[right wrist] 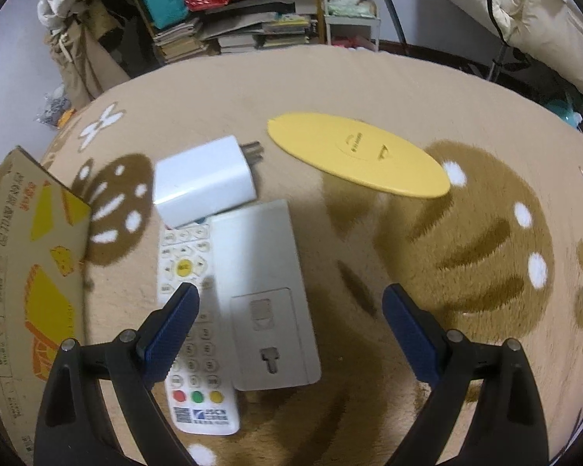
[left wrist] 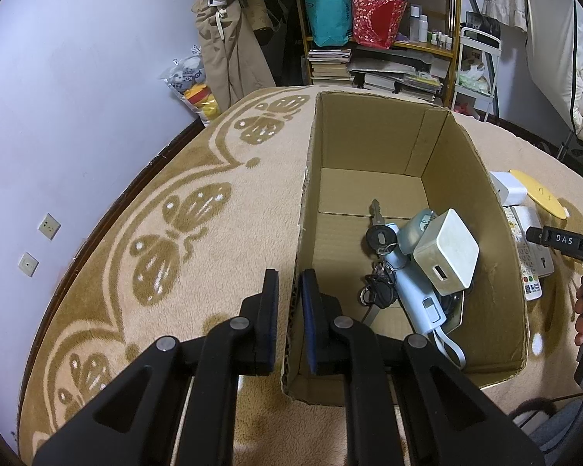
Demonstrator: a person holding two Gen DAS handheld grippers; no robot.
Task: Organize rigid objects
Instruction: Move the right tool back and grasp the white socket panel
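My left gripper (left wrist: 289, 303): clamped on cardboard box (left wrist: 373, 143) wall | my right gripper (right wrist: 291, 310): jaws spread above socket plate (right wrist: 268, 291), remote (right wrist: 190, 349)

Both claws (left wrist: 289, 291) (right wrist: 289, 310) are showing black angular linkage arms, silver pivot screws (left wrist: 240, 324), blue ribbed pads (right wrist: 171, 330); white "DAS" lettering (left wrist: 563, 240) is marking right claw's side.

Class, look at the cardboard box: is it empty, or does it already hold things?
Not empty. The cardboard box holds keys, a white charger and a pale blue device; the far half of its floor is bare.
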